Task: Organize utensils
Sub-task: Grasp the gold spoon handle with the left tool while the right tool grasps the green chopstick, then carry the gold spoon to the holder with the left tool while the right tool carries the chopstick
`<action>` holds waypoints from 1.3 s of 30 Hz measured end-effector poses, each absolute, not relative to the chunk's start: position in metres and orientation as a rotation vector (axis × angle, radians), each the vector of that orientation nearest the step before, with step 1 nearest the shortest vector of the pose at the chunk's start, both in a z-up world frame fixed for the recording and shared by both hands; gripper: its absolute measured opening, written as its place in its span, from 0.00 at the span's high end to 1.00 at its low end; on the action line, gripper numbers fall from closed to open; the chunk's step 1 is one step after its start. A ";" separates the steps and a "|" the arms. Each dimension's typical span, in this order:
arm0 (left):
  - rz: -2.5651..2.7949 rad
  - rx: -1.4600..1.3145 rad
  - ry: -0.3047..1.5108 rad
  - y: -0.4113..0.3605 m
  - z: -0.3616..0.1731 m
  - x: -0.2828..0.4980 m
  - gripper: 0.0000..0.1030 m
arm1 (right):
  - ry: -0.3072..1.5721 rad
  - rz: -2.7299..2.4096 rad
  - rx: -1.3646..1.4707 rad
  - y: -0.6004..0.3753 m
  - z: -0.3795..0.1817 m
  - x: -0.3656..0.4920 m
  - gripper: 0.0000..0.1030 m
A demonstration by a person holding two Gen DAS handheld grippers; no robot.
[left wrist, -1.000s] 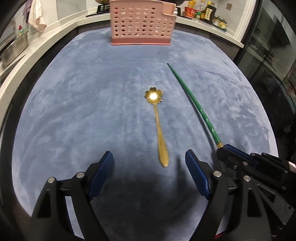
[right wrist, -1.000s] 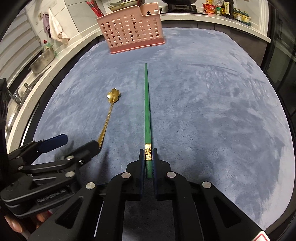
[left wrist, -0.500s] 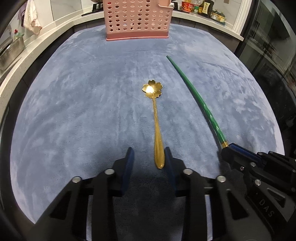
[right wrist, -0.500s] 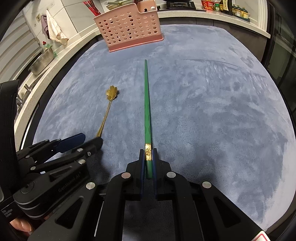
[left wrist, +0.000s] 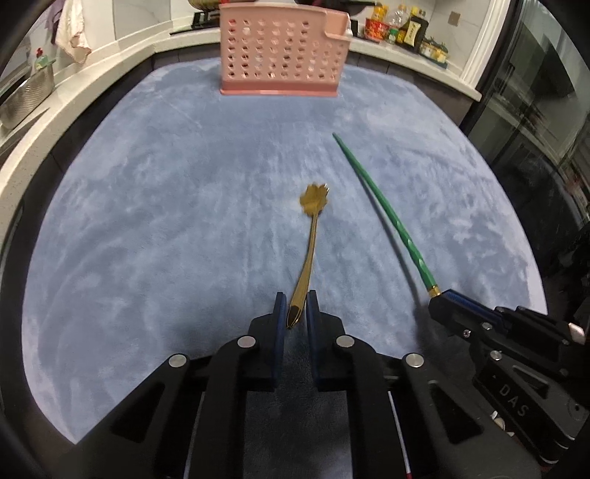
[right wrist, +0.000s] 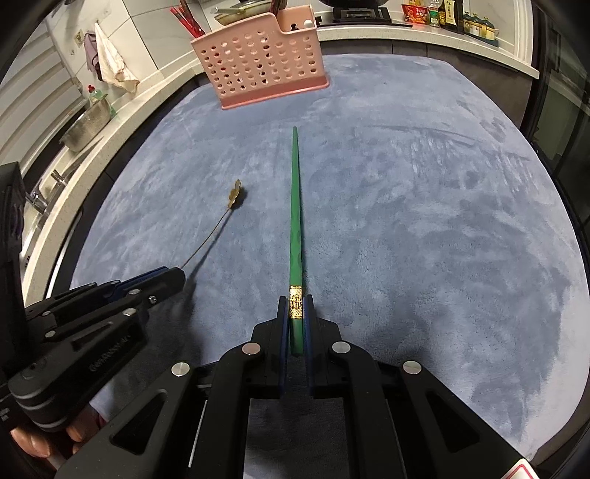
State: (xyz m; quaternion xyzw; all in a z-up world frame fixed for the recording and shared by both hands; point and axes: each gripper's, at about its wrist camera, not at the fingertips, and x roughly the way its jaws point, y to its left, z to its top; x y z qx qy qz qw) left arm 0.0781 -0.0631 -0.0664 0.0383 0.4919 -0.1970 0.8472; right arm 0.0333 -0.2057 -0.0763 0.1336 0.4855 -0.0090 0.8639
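Note:
A gold spoon [left wrist: 312, 235] with a flower-shaped bowl lies pointing away from me on the blue mat [left wrist: 147, 221]. My left gripper [left wrist: 296, 303] is closing on its handle end, and the pads press on it. The spoon has rolled onto its edge, and its bowl [right wrist: 234, 193] sits raised above its shadow. My right gripper [right wrist: 296, 306] is shut on the gold-banded end of a green chopstick [right wrist: 295, 221], which points towards the pink perforated basket [right wrist: 258, 62] at the far edge. In the left wrist view the right gripper [left wrist: 442, 299] and chopstick [left wrist: 387, 217] are to the right.
A white counter runs round the mat, with a steel colander [right wrist: 86, 125] and a hanging cloth [right wrist: 110, 62] at the left and bottles [left wrist: 402, 31] at the back right. Dark glass stands along the right side. Fingers of a hand [right wrist: 25, 438] hold the left gripper.
The left gripper's jaws have come together from wide open onto the spoon's handle. The spoon has rolled onto its edge and its bowl has risen. The right gripper and chopstick have not moved.

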 end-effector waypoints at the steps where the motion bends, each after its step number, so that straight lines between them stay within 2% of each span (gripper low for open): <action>1: -0.415 0.072 1.028 -0.062 -0.061 0.079 0.93 | 1.014 -0.018 0.281 -0.207 -0.074 0.033 0.93; 3: -0.412 0.057 1.007 -0.058 -0.050 0.079 0.97 | 0.999 -0.014 0.292 -0.208 -0.066 0.033 0.93; 10: -0.400 0.005 0.962 -0.046 -0.017 0.088 0.99 | 0.911 -0.009 0.315 -0.214 -0.027 0.034 0.93; 27: -0.391 0.005 0.843 -0.040 0.064 0.123 0.99 | 0.687 0.012 0.319 -0.234 0.078 0.068 0.93; 39: -0.406 -0.045 0.730 -0.039 0.139 0.192 0.99 | 0.553 0.032 0.319 -0.246 0.136 0.123 0.93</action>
